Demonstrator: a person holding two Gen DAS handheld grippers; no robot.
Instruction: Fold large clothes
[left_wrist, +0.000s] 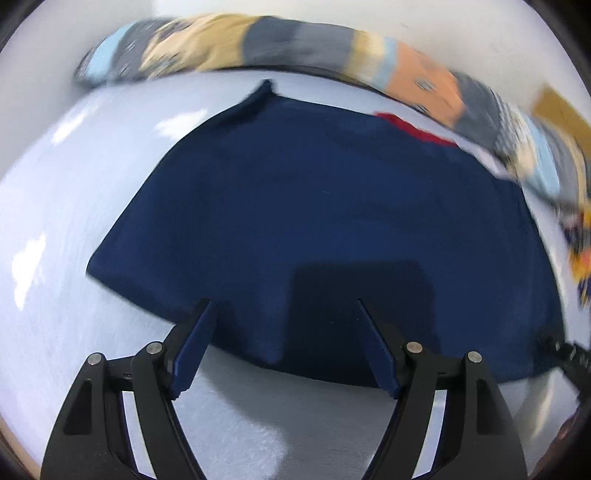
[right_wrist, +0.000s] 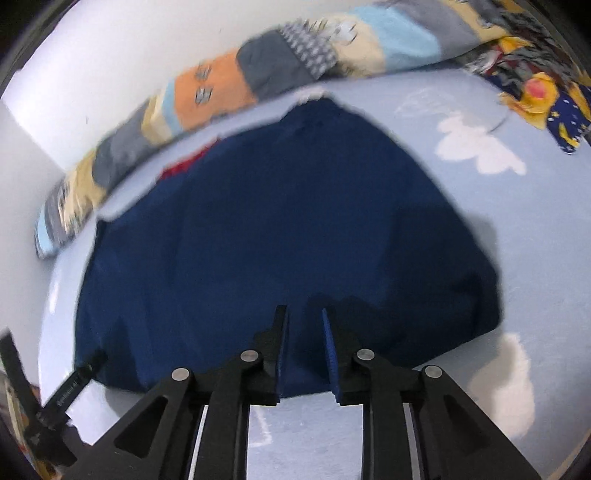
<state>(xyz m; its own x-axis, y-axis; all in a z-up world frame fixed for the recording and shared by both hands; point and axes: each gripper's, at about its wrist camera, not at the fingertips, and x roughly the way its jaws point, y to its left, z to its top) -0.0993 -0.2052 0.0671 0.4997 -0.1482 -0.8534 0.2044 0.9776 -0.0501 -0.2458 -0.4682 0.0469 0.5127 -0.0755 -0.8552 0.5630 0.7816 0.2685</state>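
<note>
A navy blue garment (left_wrist: 325, 221) lies spread flat on a pale blue bed sheet (left_wrist: 55, 229) with white cloud shapes, its near hem just under both grippers. The left gripper (left_wrist: 284, 306) stands wide, nothing between its fingers. The right gripper (right_wrist: 304, 314) is narrowly parted over the hem, gripping nothing. Bare sheet flanks the garment; a patchwork quilt (right_wrist: 221, 81) borders the far edge.

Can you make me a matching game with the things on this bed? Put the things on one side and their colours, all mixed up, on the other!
Things:
1. garment
2. bedsheet
3. clouds on the sheet
4. patch at the garment's far edge

Colours:
A. white
B. red
C. dark blue
D. pale blue

Pairs: 1-C, 2-D, 3-A, 4-B
</note>
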